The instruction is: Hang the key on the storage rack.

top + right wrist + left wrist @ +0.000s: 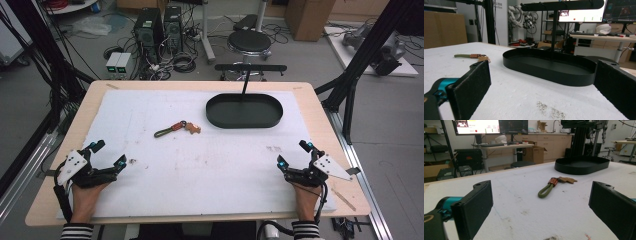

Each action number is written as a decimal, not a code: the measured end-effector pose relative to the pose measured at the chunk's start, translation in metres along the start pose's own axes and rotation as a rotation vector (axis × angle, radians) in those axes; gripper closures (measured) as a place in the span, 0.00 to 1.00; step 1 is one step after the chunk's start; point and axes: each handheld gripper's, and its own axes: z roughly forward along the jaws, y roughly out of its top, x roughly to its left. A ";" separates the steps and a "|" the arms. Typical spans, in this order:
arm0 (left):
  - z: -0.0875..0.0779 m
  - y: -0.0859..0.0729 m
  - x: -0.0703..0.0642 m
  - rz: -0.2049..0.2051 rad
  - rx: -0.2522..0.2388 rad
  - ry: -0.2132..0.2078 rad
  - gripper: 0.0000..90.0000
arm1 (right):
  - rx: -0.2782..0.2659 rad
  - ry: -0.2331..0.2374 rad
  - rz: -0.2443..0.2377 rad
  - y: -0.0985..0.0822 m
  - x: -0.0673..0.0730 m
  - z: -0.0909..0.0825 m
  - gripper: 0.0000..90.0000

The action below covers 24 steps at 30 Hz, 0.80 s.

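A keychain (176, 128) with an olive green loop, a brown leather band and a tan key lies on the white mat, left of the black oval tray (244, 111). It appears ahead in the left gripper view as keychain (551, 185) with the tray (582, 165) behind it. In the right gripper view the tray (549, 66) is close ahead and the keychain (472, 56) lies far left. My left gripper (110, 154) rests open near the table's front left. My right gripper (294, 154) rests open at the front right. Both hold nothing.
The white mat (200, 160) covers most of the wooden table (100, 85). A black T-shaped stand (248, 70) rises behind the tray. A stool (249, 42), computer towers (157, 27) and cables sit on the floor beyond the table.
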 end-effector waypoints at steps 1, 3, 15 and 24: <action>0.000 0.000 0.000 -0.003 0.003 -0.002 0.06 | -0.002 -0.002 0.007 0.000 0.000 0.000 0.01; 0.000 0.000 0.001 -0.008 0.002 -0.006 0.06 | -0.002 -0.001 0.008 0.000 -0.001 0.000 0.01; 0.000 0.000 0.001 -0.016 0.000 -0.012 0.06 | 0.001 0.001 0.004 0.000 0.000 0.000 0.01; -0.001 0.000 0.003 -0.033 -0.008 -0.007 0.06 | 0.001 0.002 0.003 0.000 0.000 0.000 0.01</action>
